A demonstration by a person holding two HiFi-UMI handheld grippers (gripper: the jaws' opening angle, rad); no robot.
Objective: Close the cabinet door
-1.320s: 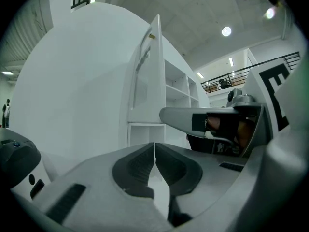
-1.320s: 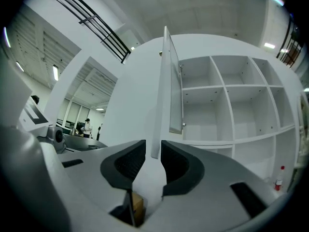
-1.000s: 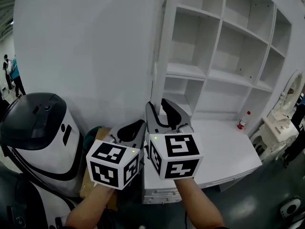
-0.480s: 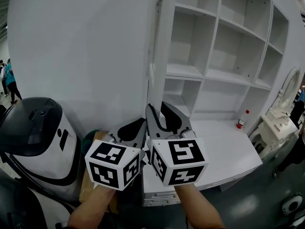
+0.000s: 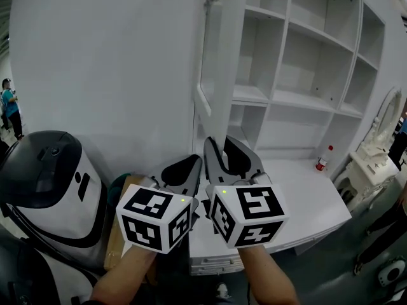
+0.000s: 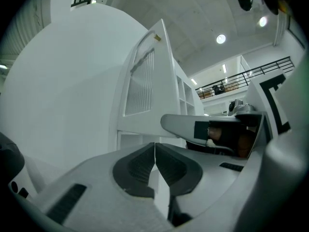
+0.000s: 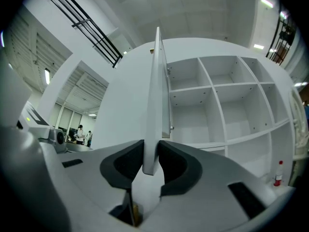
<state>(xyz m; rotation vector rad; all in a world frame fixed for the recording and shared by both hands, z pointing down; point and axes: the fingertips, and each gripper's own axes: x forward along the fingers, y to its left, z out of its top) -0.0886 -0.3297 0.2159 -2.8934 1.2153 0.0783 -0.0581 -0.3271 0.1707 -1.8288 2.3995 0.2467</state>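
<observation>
cabinet door (image 7: 154,81) ajar | right gripper (image 7: 151,148) fingers (image 7: 176,167) closing on its edge

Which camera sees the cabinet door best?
The left gripper view: the door shows its broad slatted face there. The right gripper view sees it edge-on, a thin strip gripped in the right gripper's jaws, which have just been closing. The head view shows mostly its edge.
</observation>
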